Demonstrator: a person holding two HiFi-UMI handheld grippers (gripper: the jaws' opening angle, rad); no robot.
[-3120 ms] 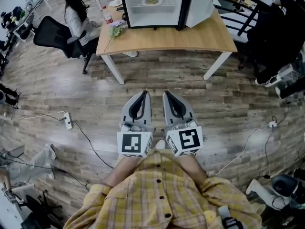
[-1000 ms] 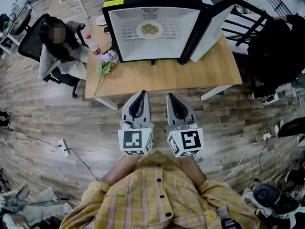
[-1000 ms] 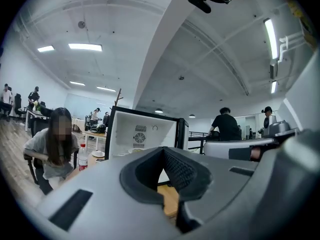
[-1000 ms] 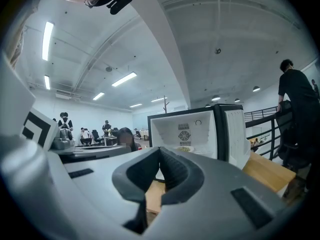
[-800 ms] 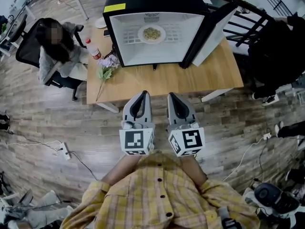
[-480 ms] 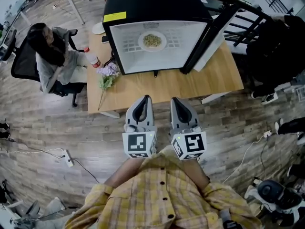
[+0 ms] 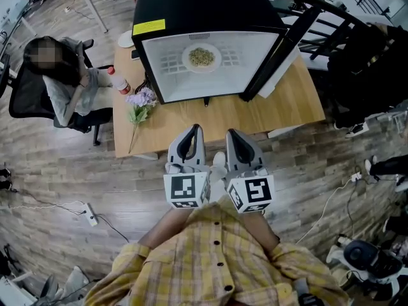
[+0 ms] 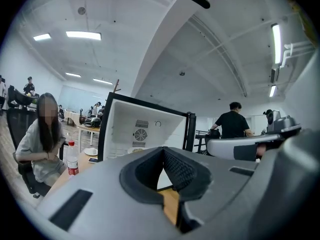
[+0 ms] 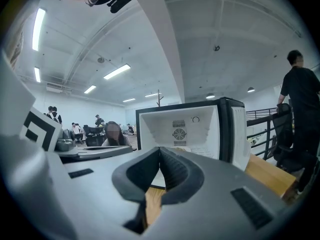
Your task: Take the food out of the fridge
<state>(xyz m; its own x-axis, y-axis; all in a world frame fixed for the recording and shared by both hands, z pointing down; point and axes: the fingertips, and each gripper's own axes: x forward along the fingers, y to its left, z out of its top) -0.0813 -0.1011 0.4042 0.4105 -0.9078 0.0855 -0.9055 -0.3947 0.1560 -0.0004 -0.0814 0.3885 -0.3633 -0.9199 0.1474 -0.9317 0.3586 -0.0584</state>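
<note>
A black mini fridge (image 7: 204, 18) stands on a wooden table (image 7: 287, 104) with its door (image 7: 280, 56) swung open to the right. Inside on the wire shelf lies a white plate of food (image 7: 201, 57). My left gripper (image 7: 195, 130) and right gripper (image 7: 231, 134) hover side by side at the table's near edge, pointing at the fridge. Both are shut with nothing between the jaws. The open fridge (image 8: 145, 134) fills the middle of the left gripper view, and the same fridge (image 9: 187, 131) shows in the right gripper view.
A person sits on an office chair (image 7: 60, 85) at the table's left end. A red-capped bottle (image 7: 118, 81) and a flower bunch (image 7: 141, 101) stand left of the fridge. A black metal railing (image 7: 331, 24) and dark gear lie to the right. Cables cross the wooden floor.
The fridge and table have drawn closer in the head view as I walked toward them. Both grippers stayed shut and side by side.
</note>
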